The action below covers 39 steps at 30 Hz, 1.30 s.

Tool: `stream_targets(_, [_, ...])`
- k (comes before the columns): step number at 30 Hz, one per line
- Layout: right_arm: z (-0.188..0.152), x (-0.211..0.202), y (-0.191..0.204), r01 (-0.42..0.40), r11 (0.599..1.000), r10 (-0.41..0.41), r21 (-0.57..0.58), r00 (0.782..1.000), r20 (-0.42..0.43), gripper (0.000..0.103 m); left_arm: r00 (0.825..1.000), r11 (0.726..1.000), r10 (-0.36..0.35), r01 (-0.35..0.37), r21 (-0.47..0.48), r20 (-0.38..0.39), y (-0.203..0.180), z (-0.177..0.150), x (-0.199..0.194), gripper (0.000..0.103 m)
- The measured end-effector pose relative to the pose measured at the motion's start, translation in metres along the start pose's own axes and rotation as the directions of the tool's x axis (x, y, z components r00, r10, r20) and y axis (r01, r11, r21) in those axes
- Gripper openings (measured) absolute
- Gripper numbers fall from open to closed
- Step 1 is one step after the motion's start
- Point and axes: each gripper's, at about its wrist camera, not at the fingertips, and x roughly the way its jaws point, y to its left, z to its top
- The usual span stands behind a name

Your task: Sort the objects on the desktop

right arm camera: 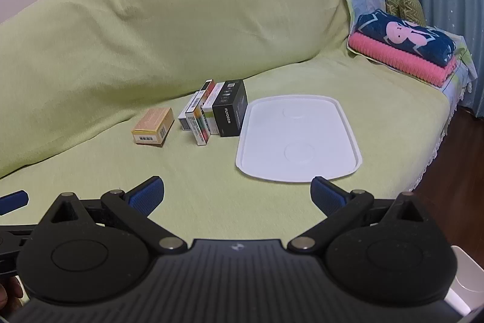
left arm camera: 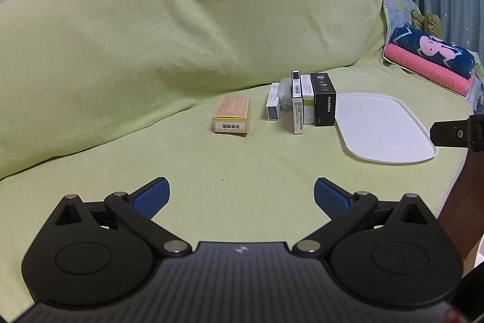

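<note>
I had both grippers held back from the work, well short of anything, and the question was simply which one sat closer to what. The left gripper had its blue fingers spread wide with nothing between them, and the right gripper was the same, fingers apart and empty. On the green-covered sofa the row of small boxes stood on edge, packed side by side, their long axes running away from me, with the black box at the right end just beside the white tray. The orange box lay flat, a little apart to the left of the row. From the left view the orange box sat almost dead ahead of the fingers, while the tray lay off to the right; from the right view the tray was nearly straight ahead. So I judged the left arm better placed for the orange box and the right for the tray end of the row
</note>
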Motion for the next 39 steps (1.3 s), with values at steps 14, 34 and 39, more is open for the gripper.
stream_targets(14, [-0.002,0.003,-0.001,0.0,1.0,0.0,-0.003,1.0,-0.017,0.102,1.0,1.0,-0.004,0.004,0.0,-0.014,0.0,-0.001,0.003,0.102])
stream_targets(34, [0.004,0.033,-0.007,0.018,1.0,-0.018,0.0,0.999,-0.027,0.102,0.999,0.999,-0.02,0.021,0.041,-0.028,-0.005,0.003,0.033,0.102])
stream_targets(39, [0.004,0.045,-0.01,0.018,1.0,-0.018,0.008,1.0,-0.018,0.102,0.999,0.998,-0.032,0.033,0.06,-0.027,-0.01,0.006,0.047,0.102])
